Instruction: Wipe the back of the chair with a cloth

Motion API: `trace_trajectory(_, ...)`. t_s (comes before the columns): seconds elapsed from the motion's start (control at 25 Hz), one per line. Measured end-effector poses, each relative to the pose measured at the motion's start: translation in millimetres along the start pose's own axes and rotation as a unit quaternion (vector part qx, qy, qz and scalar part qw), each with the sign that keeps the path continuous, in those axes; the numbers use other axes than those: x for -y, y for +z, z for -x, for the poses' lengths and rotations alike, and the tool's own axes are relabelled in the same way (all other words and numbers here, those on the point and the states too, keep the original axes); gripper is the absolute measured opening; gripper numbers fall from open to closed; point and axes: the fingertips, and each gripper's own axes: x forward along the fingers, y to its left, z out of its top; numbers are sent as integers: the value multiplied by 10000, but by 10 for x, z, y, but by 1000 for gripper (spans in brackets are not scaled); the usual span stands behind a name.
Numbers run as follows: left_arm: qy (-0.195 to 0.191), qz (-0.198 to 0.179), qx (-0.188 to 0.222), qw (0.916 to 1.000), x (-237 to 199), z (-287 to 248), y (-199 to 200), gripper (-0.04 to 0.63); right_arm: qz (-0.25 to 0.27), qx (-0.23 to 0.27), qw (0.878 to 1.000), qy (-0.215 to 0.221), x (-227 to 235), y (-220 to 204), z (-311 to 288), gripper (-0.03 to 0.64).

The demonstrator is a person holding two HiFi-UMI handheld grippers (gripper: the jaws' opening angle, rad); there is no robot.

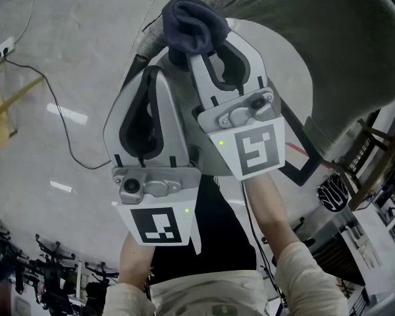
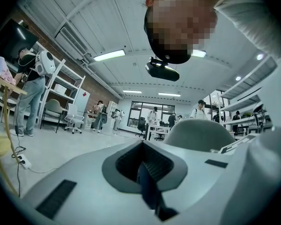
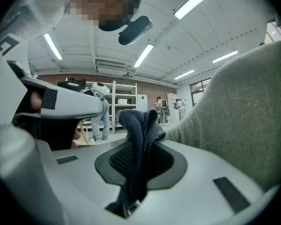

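Left gripper [image 1: 151, 78]: the jaws are pressed together with nothing between them. It hangs just beside the right one, likely idle and out of the wiping path.
Right gripper [image 1: 210, 51]: clamped on the cloth, pinching it low in its folds so that a soft wad stands beyond the tips to meet the chair.
Cloth [image 1: 194, 18]: dark blue and bunched. It sits at the near edge of the chair back, right beside the grey fabric; I cannot tell whether it touches.
Chair back [image 1: 336, 51]: grey, fabric-covered and curved, filling the upper right. With the cloth at its edge, most of it probably remains to be wiped.
Floor [image 1: 52, 58]: pale, with a dark cable [image 1: 59, 117] trailing across it.
Containers: none in use. The distant shelves [image 3: 119, 100] hold things too small to tell.
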Motion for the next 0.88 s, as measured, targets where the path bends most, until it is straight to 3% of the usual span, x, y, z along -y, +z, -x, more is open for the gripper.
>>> trace_trajectory(0.36, -340, -16, -189, 9992, 194, -110, -68, 15, 24, -43, 9990, -451, 245, -37, 17, 60)
trace_trajectory(0.72, -887, 0, -370, 9954, 601, -260, -177, 15, 284, -50, 9886, -1479, 919, -106, 193, 60)
trace_trajectory(0.88, -1185, -35, -423, 9920, 849, -330, -243, 15, 269, -71, 9761, -2157, 1268, -131, 420, 60)
